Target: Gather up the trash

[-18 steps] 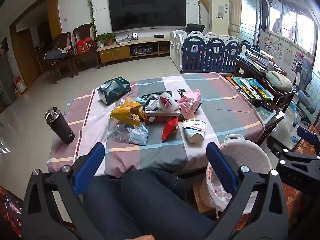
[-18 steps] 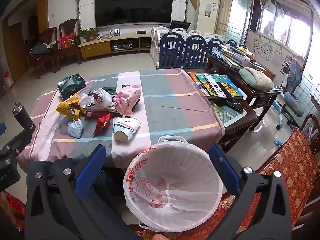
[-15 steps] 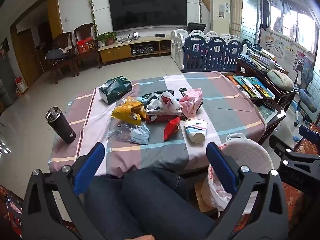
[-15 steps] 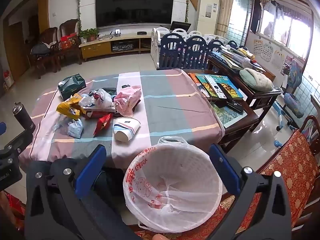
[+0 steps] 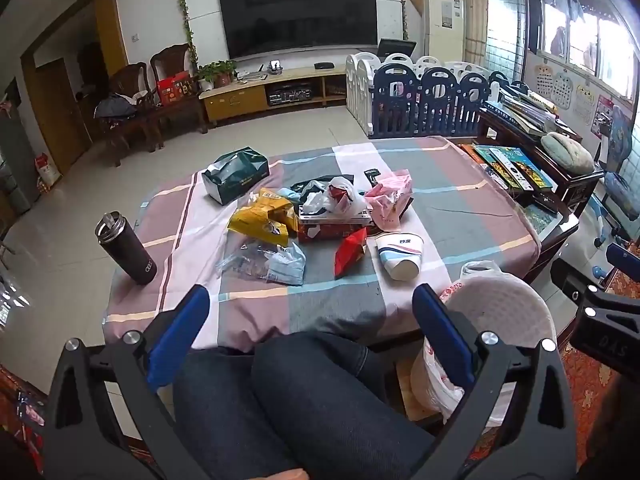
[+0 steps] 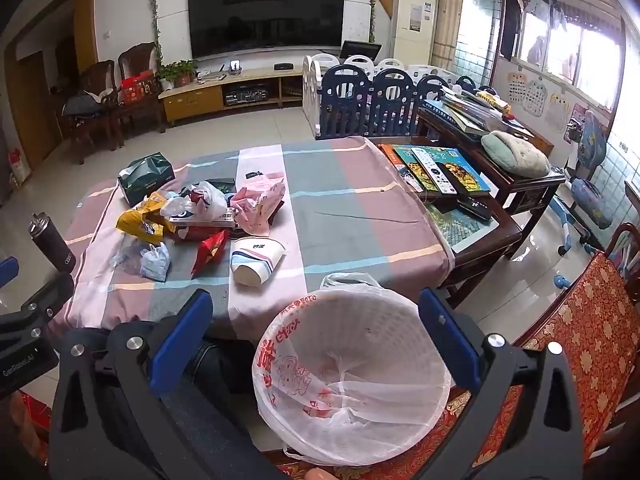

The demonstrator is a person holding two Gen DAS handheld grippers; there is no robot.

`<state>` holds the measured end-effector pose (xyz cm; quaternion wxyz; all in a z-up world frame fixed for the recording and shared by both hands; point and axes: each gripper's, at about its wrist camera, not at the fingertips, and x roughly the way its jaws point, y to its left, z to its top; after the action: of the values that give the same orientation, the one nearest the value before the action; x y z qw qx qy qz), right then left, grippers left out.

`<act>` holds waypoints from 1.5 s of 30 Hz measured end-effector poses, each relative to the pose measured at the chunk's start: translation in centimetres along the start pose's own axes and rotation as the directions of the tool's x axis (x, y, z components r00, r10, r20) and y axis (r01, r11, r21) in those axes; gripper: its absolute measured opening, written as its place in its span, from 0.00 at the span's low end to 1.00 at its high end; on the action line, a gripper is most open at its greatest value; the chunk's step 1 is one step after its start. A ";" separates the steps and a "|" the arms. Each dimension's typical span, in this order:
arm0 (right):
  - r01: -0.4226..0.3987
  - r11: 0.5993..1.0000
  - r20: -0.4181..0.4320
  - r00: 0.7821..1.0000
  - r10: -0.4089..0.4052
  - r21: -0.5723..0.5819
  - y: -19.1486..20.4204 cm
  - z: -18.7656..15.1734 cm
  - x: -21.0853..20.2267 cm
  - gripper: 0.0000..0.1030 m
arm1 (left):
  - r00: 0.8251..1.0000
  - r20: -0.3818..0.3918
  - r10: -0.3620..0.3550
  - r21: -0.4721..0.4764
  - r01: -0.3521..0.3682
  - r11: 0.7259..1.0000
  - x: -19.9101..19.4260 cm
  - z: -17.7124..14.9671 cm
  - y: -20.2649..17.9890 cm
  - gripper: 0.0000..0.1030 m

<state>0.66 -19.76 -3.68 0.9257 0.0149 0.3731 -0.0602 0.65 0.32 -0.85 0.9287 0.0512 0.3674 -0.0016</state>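
Note:
Trash lies in a pile on the striped tablecloth (image 5: 460,216): a yellow snack bag (image 5: 260,222), a red wrapper (image 5: 351,251), a tipped paper cup (image 5: 400,251), a pink bag (image 5: 390,200), clear plastic bags (image 5: 272,264) and a white plastic bag (image 5: 340,200). A white bin (image 6: 352,368) lined with a printed plastic bag stands on the floor by the table's near edge. My left gripper (image 5: 310,320) is open and empty above the person's knees. My right gripper (image 6: 316,328) is open and empty above the bin.
A dark flask (image 5: 126,252) stands at the table's left edge. A green tissue box (image 5: 236,174) sits at the back left. Books and remotes (image 6: 436,168) lie on the table's right end. A red patterned chair (image 6: 584,340) is at the right.
Both views have shifted very slightly; the table and trash sit a touch farther right in the left wrist view. Nothing was picked up or moved.

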 end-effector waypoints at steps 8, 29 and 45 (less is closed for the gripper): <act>-0.006 1.000 -0.004 1.000 0.006 0.003 -0.1 0.1 0.1 0.98 | 1.000 -0.007 0.001 -0.004 -0.001 1.000 0.1 0.0 0.1 0.98; -0.008 1.000 -0.007 1.000 0.008 0.003 0.0 0.1 0.2 0.98 | 1.000 -0.021 0.002 -0.015 -0.002 1.000 0.8 -0.2 0.4 0.98; -0.008 1.000 -0.009 1.000 0.008 0.003 0.0 0.1 0.2 0.98 | 1.000 -0.022 0.000 -0.015 0.000 1.000 0.8 -0.2 0.5 0.98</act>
<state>0.88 -19.77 -3.81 0.9241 0.0182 0.3773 -0.0570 1.05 0.90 -1.49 0.9250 0.0445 0.3775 0.0016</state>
